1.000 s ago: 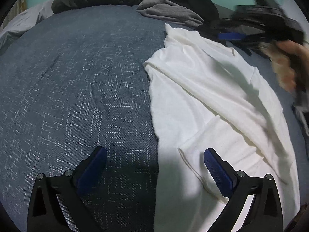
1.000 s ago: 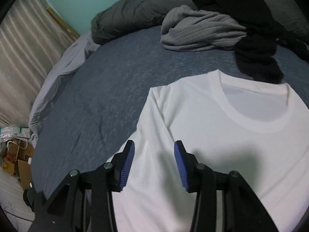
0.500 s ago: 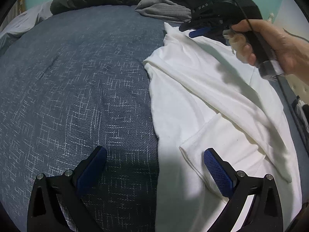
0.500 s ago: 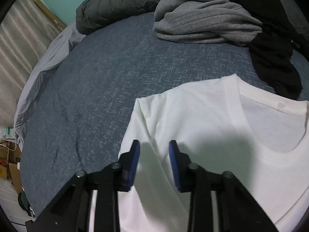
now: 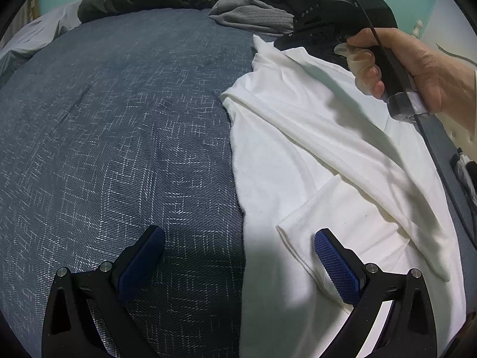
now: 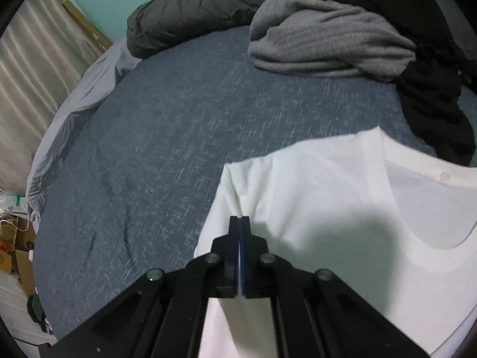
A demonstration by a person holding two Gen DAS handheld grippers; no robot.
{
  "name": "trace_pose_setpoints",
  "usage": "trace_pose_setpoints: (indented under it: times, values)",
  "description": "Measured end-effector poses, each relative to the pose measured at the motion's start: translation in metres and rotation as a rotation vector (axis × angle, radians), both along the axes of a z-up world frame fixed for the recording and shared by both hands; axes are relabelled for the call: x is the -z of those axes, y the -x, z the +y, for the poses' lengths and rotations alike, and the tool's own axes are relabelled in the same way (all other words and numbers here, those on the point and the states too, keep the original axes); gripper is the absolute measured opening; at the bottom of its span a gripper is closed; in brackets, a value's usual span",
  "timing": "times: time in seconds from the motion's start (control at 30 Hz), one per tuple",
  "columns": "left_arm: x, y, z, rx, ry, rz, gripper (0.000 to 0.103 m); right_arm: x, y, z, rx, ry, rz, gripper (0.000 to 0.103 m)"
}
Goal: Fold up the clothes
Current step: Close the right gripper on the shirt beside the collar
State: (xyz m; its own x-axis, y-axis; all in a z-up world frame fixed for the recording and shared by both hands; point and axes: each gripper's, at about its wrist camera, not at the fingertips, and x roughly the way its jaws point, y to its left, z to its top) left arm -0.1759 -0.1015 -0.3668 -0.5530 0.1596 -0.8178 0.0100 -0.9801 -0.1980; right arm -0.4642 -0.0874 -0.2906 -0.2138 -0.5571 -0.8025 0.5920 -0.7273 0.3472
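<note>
A white T-shirt (image 5: 313, 155) lies on the blue bed cover (image 5: 119, 125), one side folded over. My left gripper (image 5: 238, 256) is open low over the shirt's left edge, one finger above the cover, the other above the folded sleeve. My right gripper (image 6: 239, 226) is shut on the white T-shirt (image 6: 328, 208) at the shoulder fold near the collar. In the left wrist view, a hand holds the right gripper's body (image 5: 337, 21) at the shirt's far end.
A grey sweater (image 6: 325, 41) and a black garment (image 6: 432, 89) lie heaped beyond the shirt's collar. A dark grey duvet (image 6: 190, 15) runs along the far edge by the teal wall. A pale sheet (image 6: 74, 119) hangs at the bed's left side.
My right gripper has moved forward to the shirt's shoulder and closed on the fabric. My left gripper has stayed open in place.
</note>
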Motion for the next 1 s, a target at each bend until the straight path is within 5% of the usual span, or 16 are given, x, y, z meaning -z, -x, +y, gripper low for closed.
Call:
trace_pose_setpoints:
  times: [0.37, 0.5, 0.77, 0.83, 1.0]
  values:
    - [0.002, -0.007, -0.002, 0.002, -0.002, 0.001, 0.102, 0.013, 0.009, -0.014, 0.033, -0.01, -0.042, 0.007]
    - [0.002, -0.01, -0.002, 0.004, -0.001, 0.001, 0.102, 0.017, 0.008, -0.015, 0.034, 0.0, -0.06, 0.025]
    - [0.0, -0.008, -0.003, 0.003, -0.003, 0.0, 0.102, 0.019, 0.003, -0.02, -0.007, -0.009, -0.047, 0.024]
    - [-0.005, -0.003, -0.003, 0.004, -0.004, 0.0, 0.102, 0.019, 0.001, -0.022, -0.021, -0.026, -0.029, 0.006]
    - [-0.005, -0.008, 0.001, 0.003, -0.004, 0.001, 0.102, 0.014, -0.001, -0.022, -0.033, -0.019, -0.003, 0.002]
